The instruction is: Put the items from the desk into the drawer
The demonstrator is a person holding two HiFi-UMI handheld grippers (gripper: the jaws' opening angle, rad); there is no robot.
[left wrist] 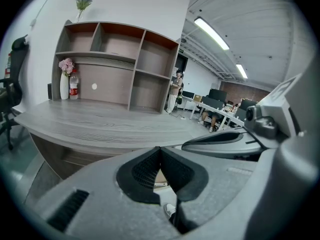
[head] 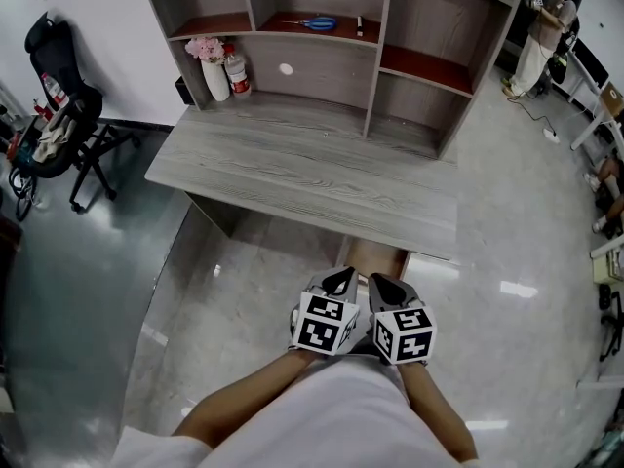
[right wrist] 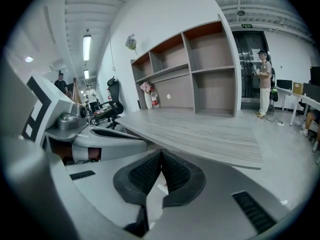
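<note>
A grey wooden desk [head: 292, 169] carries a hutch of open shelves. At the back left of the desk stand a white vase of pink flowers [head: 213, 66] and a red-labelled bottle [head: 237, 74]. Blue scissors [head: 317, 23] and a small dark item [head: 359, 27] lie on a middle shelf. My left gripper [head: 341, 279] and right gripper [head: 382, 286] hang side by side below the desk's front edge, both shut with nothing in them. The left gripper [left wrist: 160, 151] and right gripper [right wrist: 161, 155] show their pads touching. A brown panel [head: 375, 254] sits under the desk edge; I cannot make out a drawer.
A black office chair [head: 58, 105] loaded with things stands at the left. A person [head: 546, 27] stands at the far right near other desks. A small black box [head: 183, 90] sits by the hutch's left side. Glossy floor surrounds the desk.
</note>
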